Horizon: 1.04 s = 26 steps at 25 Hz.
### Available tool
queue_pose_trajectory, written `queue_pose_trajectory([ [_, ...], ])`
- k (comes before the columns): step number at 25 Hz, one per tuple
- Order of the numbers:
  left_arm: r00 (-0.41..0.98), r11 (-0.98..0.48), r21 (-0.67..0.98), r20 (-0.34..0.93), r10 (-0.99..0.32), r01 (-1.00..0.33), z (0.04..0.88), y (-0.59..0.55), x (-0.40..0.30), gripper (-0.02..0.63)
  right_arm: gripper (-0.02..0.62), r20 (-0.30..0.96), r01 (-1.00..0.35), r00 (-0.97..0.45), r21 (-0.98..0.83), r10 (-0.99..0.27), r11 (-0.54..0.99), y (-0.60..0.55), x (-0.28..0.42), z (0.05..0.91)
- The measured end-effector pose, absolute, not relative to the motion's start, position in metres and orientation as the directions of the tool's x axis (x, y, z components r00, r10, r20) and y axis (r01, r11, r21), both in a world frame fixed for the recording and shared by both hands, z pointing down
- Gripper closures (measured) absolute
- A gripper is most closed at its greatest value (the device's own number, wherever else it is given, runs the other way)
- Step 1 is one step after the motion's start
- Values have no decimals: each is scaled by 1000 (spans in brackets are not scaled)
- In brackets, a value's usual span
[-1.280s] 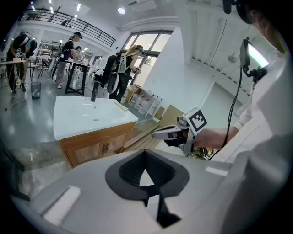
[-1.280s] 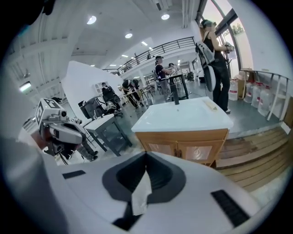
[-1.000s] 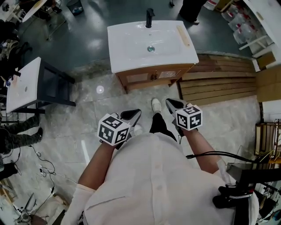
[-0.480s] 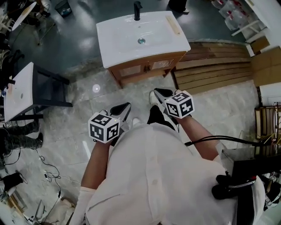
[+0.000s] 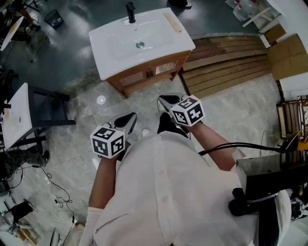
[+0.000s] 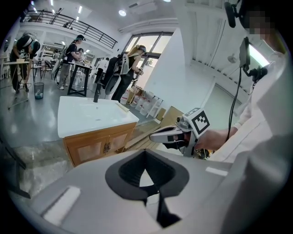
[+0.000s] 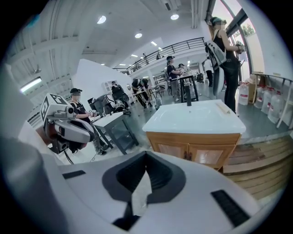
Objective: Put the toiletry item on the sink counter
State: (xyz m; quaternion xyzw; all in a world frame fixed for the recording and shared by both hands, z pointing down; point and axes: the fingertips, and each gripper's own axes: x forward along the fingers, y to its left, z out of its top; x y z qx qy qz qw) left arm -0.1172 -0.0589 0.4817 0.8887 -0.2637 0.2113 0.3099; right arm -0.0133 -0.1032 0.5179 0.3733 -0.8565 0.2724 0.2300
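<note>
Both pairs of tongs are pressed together and hold nothing. The left tongs (image 6: 145, 157) meet at the tips with only floor showing through the notch behind them. The right tongs (image 7: 146, 160) look the same. In the head view both are held low in front of the person's white shirt (image 5: 168, 192), side by side but apart, and aimed towards the vanity.

A slim pale strip (image 5: 172, 22), which may be the toiletry item, though it is too small to be sure, lies flat on the white worktop (image 5: 144, 53). It is on the right side, beside the basin. Its long axis runs front to back, parallel to the worktop's right edge. I cannot tell which end is which.

A black faucet (image 5: 130, 10) stands at the back of the basin, with the drain (image 5: 140, 44) in front of it. A wooden cabinet (image 5: 144, 74) sits under the worktop. Marbled tile floor (image 5: 86, 110) lies between the tongs and the cabinet. Stacked wooden planks (image 5: 226, 62) lie to the right of the cabinet, and a dark stand with a white top (image 5: 17, 115) is well off to the left. Other people stand at tables beyond the vanity.
</note>
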Motion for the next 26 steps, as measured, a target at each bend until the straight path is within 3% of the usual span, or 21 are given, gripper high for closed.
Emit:
queue_pose_trajectory([
  [26, 760, -643, 462, 571, -311, -610, 491, -121, -58, 600, 591, 605, -793, -593, -321, -532, 518, -168, 73, 536],
])
